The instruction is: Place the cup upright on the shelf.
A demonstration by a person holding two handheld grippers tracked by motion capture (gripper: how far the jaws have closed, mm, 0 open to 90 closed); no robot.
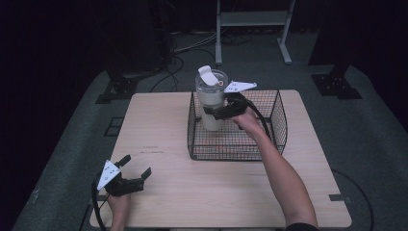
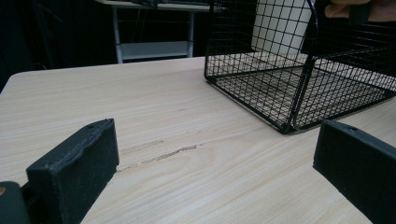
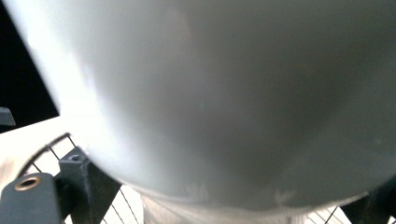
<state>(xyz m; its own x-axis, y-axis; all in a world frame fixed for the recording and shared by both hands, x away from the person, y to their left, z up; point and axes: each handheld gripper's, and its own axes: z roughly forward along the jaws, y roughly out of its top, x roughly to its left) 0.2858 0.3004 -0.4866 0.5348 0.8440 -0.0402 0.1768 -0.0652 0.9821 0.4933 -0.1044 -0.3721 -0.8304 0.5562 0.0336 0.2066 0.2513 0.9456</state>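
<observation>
- Wooden desk (image 1: 192, 187) carries a black wire basket (image 1: 274, 125).
- Right claw (image 1: 215, 113) grips the white tumbler (image 1: 210, 103), upright, in the basket's far-left corner.
- Left claw (image 1: 134, 168) rests wide open, holding nothing, near the desk's front-left corner.

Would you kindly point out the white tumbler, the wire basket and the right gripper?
white tumbler (image 1: 210, 98), high view, its side wall.
wire basket (image 1: 231, 157), high view, near rim.
right gripper (image 1: 211, 113), high view, between its fingertips.

One tumbler (image 1: 210, 98) inside one wire basket (image 1: 279, 113); two grippers: right gripper (image 1: 217, 113) at basket, left gripper (image 1: 132, 172) well apart.
</observation>
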